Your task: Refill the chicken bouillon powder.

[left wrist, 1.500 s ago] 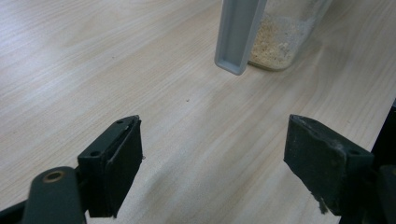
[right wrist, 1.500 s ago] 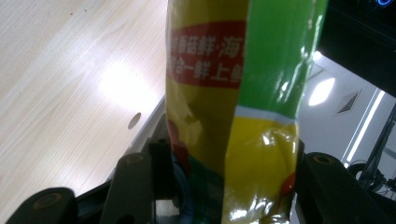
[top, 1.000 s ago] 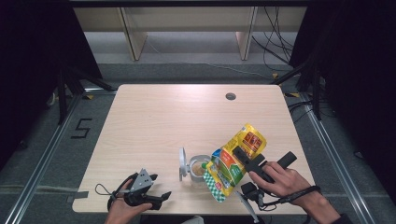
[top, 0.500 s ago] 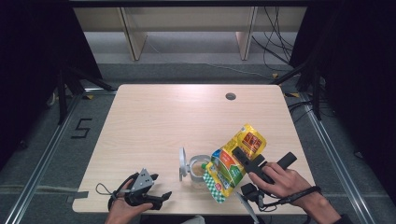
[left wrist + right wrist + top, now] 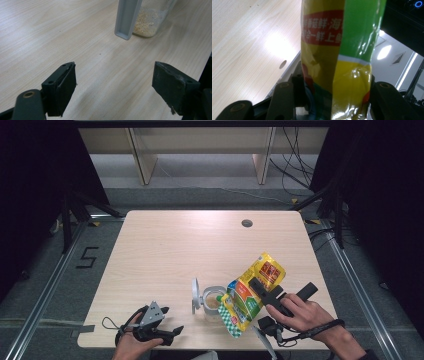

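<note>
**Snack bag tipped over open jar**

The right gripper (image 5: 264,292), fingers clamped on the snack bag (image 5: 252,292), holds it tilted mouth-down above the jar (image 5: 214,301). The left gripper (image 5: 165,332) rests on the tabletop (image 5: 200,245), fingers apart.

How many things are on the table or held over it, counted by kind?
Snack bags: 1, the yellow and green snack bag
Clear jars: 1, the clear jar with its grey lid open
Grippers: 2, the left gripper and the right gripper
Total: 4
</note>
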`<state>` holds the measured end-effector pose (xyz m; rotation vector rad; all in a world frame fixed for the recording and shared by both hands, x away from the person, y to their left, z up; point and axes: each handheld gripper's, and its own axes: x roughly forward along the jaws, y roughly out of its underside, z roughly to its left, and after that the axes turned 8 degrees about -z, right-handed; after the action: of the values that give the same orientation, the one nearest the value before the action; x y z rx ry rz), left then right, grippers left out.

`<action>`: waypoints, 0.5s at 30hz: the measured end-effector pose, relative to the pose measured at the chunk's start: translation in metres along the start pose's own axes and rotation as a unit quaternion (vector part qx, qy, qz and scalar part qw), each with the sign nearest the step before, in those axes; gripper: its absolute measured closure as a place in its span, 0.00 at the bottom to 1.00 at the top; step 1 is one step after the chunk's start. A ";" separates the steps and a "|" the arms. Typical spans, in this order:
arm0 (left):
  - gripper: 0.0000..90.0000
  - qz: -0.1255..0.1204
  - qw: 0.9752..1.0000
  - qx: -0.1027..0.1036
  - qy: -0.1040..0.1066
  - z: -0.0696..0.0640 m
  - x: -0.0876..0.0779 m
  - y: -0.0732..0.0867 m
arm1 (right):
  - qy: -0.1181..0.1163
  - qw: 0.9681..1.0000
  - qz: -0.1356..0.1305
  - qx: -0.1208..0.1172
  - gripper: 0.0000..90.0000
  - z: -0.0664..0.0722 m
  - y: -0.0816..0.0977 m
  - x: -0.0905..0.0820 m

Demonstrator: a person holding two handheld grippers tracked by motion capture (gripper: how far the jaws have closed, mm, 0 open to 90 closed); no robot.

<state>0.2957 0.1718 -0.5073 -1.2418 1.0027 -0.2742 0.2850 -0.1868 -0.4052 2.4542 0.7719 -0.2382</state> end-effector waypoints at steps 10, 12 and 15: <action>0.21 0.005 1.000 0.011 0.001 0.002 0.000 -0.001 | 0.001 1.000 0.001 -0.001 0.62 0.001 0.000 -0.001; 0.21 -0.001 1.000 0.000 0.004 0.000 0.001 0.000 | 0.003 1.000 0.001 0.003 0.62 0.000 0.001 -0.001; 0.21 0.000 1.000 0.004 0.004 0.001 0.000 -0.001 | 0.005 1.000 -0.003 0.006 0.62 0.001 0.000 0.000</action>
<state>0.2967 0.1717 -0.5070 -1.2352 1.0073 -0.2837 0.2849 -0.1876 -0.4063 2.4676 0.7836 -0.2331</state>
